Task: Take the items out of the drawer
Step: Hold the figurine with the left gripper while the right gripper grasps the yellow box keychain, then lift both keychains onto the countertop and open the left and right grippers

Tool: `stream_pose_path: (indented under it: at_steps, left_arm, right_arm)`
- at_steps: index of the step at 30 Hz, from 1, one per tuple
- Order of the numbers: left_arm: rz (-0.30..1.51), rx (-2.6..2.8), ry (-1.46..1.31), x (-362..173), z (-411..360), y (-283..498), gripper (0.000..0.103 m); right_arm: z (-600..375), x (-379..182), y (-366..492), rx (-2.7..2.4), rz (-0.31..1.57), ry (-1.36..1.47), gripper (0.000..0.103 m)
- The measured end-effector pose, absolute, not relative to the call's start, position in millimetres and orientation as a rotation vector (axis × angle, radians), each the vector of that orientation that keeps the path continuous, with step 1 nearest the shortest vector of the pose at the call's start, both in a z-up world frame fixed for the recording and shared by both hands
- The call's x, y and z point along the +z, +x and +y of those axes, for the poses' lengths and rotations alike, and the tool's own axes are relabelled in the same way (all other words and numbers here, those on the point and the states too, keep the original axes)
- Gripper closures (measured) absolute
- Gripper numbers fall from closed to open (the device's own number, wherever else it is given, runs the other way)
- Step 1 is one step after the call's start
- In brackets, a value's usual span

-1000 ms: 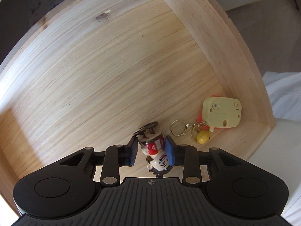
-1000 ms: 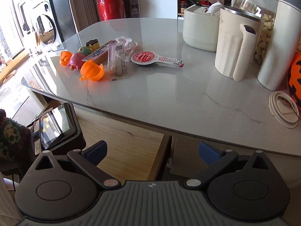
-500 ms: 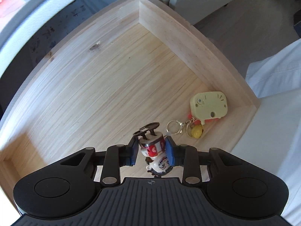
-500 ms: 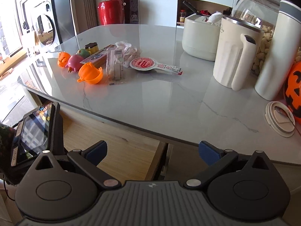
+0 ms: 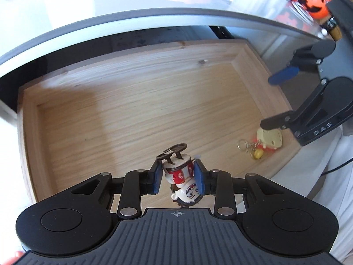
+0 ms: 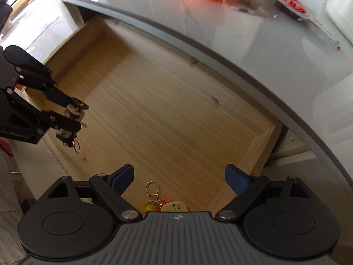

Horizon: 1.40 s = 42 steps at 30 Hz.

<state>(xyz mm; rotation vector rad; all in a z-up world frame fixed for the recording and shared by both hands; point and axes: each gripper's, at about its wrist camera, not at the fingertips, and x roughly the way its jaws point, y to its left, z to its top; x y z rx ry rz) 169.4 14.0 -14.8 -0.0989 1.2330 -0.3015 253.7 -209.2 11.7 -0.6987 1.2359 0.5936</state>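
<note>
Currently pale wood drawer (image 5: 136, 101) under grey marble table (image 6: 253, 44); left tongs (image 5: 178, 175) clamp figurine keychain (image 5: 179, 172), right tongs (image 6: 179, 180) released, closing over yellow keychain (image 6: 174, 206) at 5 o'clock; "DAS" readable.

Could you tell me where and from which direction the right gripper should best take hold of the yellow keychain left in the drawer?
Probably the flat yellow charm itself, from straight above. It lies flat on the drawer floor near the corner, so the walls crowd a sideways approach. Its body is the widest solid part; the ring and chain are thin and loose. The right gripper, jaws just narrowing, stands open above it.
</note>
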Motion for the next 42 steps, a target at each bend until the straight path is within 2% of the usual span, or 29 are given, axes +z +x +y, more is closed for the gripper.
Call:
stream_pose_path:
  at_steps: [2,3,11,19,20,21,23,24,32,42]
  left_arm:
    - [1.215,-0.294,-0.087,-12,19,166,0.069]
    - [1.211,-0.291,-0.081,-12,23,163,0.069]
    - [1.211,-0.295,-0.075,-12,34,151,0.069]
    - [1.204,-0.287,-0.077,-10,35,149,0.069]
    - [1.204,-0.288,-0.074,-10,35,148,0.069]
    - [1.204,-0.289,-0.071,-10,34,148,0.069]
    - [1.203,-0.294,-0.065,-10,33,149,0.069]
    - [1.202,-0.297,-0.062,-10,32,149,0.069]
    - [1.213,-0.282,-0.051,-12,31,149,0.069]
    - [1.213,-0.249,0.002,-14,20,150,0.069]
  right_arm:
    - [-199,-7,260,0.579,1.332,-0.76,0.032]
    - [-195,-16,262,0.572,1.372,-0.789,0.034]
    - [-191,-65,250,0.577,1.575,-1.024,0.036]
    - [-193,-83,259,0.545,1.648,-0.988,0.036]
    - [-193,-83,258,0.545,1.647,-0.983,0.038]
    - [-193,-84,258,0.546,1.652,-0.969,0.045]
    - [-193,-83,255,0.559,1.646,-0.955,0.051]
    - [-192,-82,253,0.569,1.642,-0.948,0.059]
    - [-186,-54,244,0.573,1.501,-0.899,0.059]
    - [-187,52,229,0.703,1.247,-0.569,0.059]
